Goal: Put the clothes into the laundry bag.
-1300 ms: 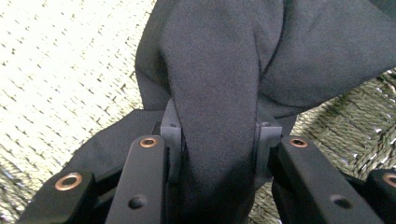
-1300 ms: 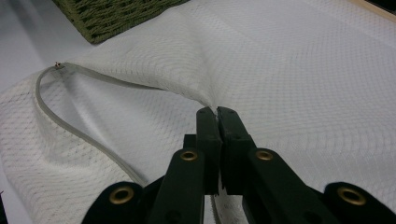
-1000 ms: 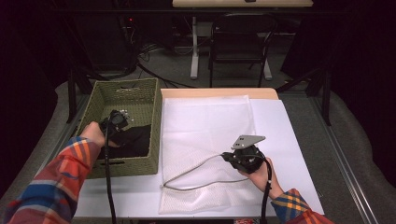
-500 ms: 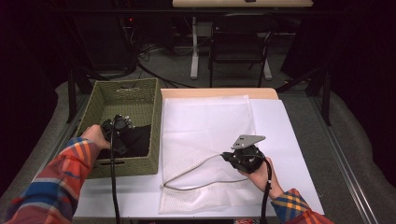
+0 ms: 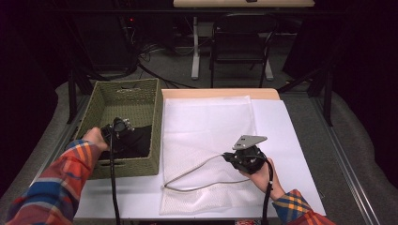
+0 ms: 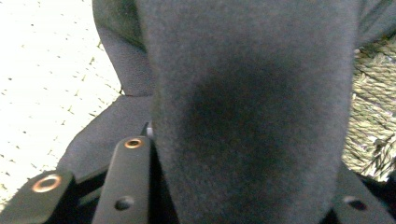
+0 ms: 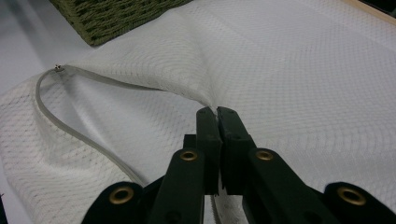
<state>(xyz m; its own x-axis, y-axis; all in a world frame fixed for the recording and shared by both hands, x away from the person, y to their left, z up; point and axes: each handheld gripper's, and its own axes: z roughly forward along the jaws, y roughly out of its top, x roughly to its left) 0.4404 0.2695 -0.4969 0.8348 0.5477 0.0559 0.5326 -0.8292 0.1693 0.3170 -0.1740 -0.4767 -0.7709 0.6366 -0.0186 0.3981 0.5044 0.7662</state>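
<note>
- Left gripper (image 5: 123, 127) reaches into the basket (image 5: 124, 96), its jaws just closing around the dark cloth (image 6: 252, 107) lying there.
- Right gripper (image 7: 218, 113) is clamped tight on the mesh bag's (image 5: 206, 126) upper layer beside the grey zip (image 7: 70, 130), lifting the mouth open.
- No writing is legible.
- White table (image 5: 291, 136); dark room, chair (image 5: 239, 42) behind.

- Past my table (image 5: 300, 140), a dark chair (image 5: 239, 42) stands on the grey floor (image 5: 169, 70).
- I see cables (image 5: 150, 49) trailing over that floor.
- A pale desktop (image 5: 244, 3) edges the black, unlit back.
</note>
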